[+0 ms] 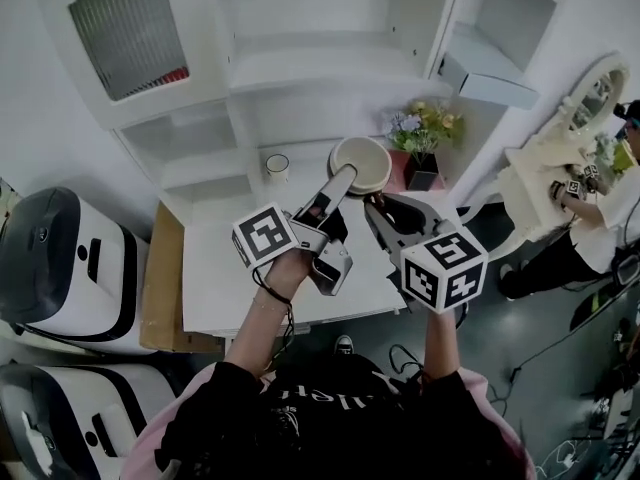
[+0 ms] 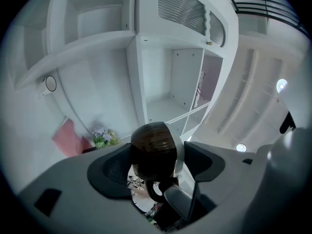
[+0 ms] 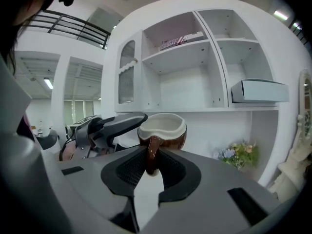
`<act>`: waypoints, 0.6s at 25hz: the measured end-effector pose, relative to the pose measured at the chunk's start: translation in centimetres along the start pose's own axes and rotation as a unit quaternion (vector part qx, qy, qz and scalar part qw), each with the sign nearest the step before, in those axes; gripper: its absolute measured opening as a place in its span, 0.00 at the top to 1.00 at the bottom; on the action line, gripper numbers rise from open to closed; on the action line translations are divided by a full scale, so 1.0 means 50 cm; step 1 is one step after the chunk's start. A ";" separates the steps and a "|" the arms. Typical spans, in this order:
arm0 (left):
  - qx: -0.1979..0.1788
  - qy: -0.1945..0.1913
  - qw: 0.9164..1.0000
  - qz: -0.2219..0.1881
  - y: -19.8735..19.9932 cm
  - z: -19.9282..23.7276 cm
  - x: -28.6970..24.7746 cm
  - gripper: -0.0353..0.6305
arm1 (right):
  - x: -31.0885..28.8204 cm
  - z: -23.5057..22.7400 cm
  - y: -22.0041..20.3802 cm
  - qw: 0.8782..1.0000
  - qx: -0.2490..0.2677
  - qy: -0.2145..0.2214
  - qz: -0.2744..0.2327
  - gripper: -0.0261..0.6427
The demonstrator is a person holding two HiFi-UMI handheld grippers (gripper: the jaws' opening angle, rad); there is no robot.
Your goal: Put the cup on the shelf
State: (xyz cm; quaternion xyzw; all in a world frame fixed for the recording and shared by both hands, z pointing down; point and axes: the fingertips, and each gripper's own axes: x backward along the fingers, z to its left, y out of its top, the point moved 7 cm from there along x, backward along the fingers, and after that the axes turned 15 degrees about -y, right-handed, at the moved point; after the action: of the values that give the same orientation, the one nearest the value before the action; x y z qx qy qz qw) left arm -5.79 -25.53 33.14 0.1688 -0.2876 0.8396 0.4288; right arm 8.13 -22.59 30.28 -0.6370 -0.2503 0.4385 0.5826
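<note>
A brown cup (image 1: 360,163) with a cream inside hangs over the back of the white counter (image 1: 215,263), in front of the white shelf unit (image 1: 330,68). My right gripper (image 1: 378,203) is shut on its handle; in the right gripper view the brown handle (image 3: 152,152) sits clamped between the pads (image 3: 178,172). My left gripper (image 1: 345,175) reaches in from the left. In the left gripper view the cup's dark underside (image 2: 153,147) fills the gap between its jaws and touches both pads. The shelf compartments (image 3: 187,89) behind the cup stand open.
A small white mug (image 1: 277,168) stands on the counter's back left. A flower pot (image 1: 425,133) and a pink card (image 1: 398,173) sit at the back right. A grey box (image 1: 485,73) lies on a right-hand shelf. Another person (image 1: 590,213) works at the right; white machines (image 1: 60,268) stand at the left.
</note>
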 end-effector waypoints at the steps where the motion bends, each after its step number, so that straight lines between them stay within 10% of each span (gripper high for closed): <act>1: -0.002 0.003 1.000 -0.007 0.002 0.009 -0.027 0.44 | -0.014 -0.029 0.012 1.000 0.006 0.008 -0.002 0.82; 15: -0.060 0.008 0.997 -0.055 0.105 0.033 -0.264 0.44 | -0.150 -0.223 0.186 0.993 0.071 0.081 -0.058 0.82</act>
State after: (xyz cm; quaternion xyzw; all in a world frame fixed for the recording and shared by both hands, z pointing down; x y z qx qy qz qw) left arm -2.40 -37.24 25.63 0.1513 -0.3245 0.7975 0.4856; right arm 12.13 -36.46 22.65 -0.6116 -0.2073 0.3678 0.6691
